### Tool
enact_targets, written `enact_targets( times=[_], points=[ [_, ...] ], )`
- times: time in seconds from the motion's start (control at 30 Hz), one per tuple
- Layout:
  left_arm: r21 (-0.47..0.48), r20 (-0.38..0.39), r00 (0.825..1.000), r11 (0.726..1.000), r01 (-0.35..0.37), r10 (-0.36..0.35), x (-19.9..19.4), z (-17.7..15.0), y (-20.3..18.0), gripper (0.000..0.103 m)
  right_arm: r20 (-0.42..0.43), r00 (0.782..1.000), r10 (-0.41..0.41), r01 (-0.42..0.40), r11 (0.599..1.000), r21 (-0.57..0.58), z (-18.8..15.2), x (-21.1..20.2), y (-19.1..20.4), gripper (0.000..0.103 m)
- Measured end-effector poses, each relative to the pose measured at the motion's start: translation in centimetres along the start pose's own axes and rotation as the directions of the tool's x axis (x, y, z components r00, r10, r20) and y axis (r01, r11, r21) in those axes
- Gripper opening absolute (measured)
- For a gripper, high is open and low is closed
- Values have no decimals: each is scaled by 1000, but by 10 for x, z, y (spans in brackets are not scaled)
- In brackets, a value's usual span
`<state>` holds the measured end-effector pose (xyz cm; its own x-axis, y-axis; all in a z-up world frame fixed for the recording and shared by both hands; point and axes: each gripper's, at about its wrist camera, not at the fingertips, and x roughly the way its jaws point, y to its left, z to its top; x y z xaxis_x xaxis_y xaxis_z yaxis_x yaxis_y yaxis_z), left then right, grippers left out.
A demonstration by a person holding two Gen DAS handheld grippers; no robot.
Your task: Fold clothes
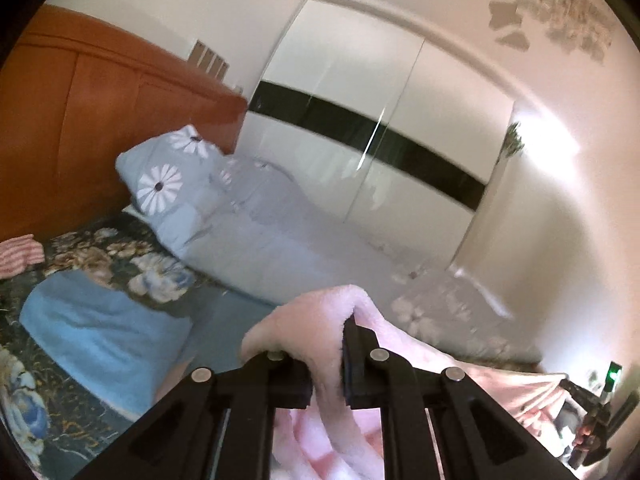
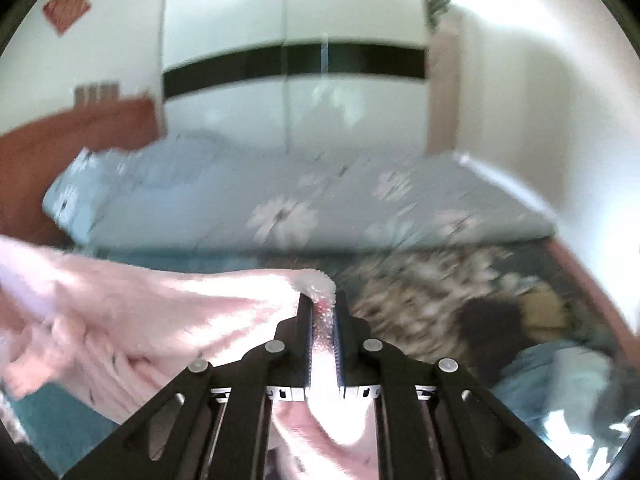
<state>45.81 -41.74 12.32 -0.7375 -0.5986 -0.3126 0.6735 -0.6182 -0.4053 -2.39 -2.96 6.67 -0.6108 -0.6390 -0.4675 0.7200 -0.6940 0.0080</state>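
Note:
A fluffy pink garment (image 1: 320, 320) is held up over the bed by both grippers. My left gripper (image 1: 329, 360) is shut on one bunched edge of it, and the cloth drapes over the left finger and hangs below. My right gripper (image 2: 322, 312) is shut on another edge of the pink garment (image 2: 160, 312), which stretches away to the left. The right gripper also shows at the far right of the left wrist view (image 1: 592, 420). A folded blue garment (image 1: 104, 332) lies on the bed to the left.
The bed has a dark floral sheet (image 1: 100, 252), a pale blue flowered pillow (image 1: 168, 184) and quilt (image 2: 280, 208), and an orange headboard (image 1: 80, 120). A white wardrobe (image 1: 380, 120) stands behind. Dark and blue clothes (image 2: 540, 340) lie at the right, a striped cloth (image 1: 20, 256) at the left.

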Motion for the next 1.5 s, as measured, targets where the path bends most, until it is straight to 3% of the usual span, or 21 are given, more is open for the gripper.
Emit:
enact_targets(
  times=[0.13,0.27,0.4,0.53,0.67,0.83,0.9,1.07,1.33,1.43,1.5],
  points=[
    [-24,34,999,999,36,-35,-14,12,0,11,127,989,-70,63,996,61,18,-51,-36,9],
    [-14,36,997,998,69,-69,-16,27,-5,11,232,966,-116,100,992,80,37,-98,-58,9],
    [38,-10,999,999,34,-34,10,38,-19,11,237,959,-159,153,987,42,58,-95,-59,9],
    [66,-109,993,997,-36,44,73,32,-18,11,110,977,-183,182,983,20,72,-23,-55,9],
    [24,-226,967,994,-111,113,145,16,10,11,-44,977,-209,209,978,0,75,71,-46,9],
    [51,-312,927,978,-201,207,215,-4,40,11,-198,956,-216,228,973,39,78,177,-32,9],
    [27,-363,908,976,-215,210,240,-12,55,11,-250,942,-226,244,969,45,73,207,-23,9],
    [48,-433,865,965,-258,253,281,-30,79,11,-320,906,-277,283,959,-28,48,257,5,9],
    [88,-521,804,955,-283,286,318,-67,108,11,-418,847,-329,337,940,-56,21,309,14,10],
    [102,-545,789,956,-275,284,326,-78,112,11,-437,834,-337,343,937,-69,12,319,21,10],
    [95,-557,789,963,-251,261,326,-81,110,12,-437,835,-334,343,937,-60,10,323,26,10]
  ],
)
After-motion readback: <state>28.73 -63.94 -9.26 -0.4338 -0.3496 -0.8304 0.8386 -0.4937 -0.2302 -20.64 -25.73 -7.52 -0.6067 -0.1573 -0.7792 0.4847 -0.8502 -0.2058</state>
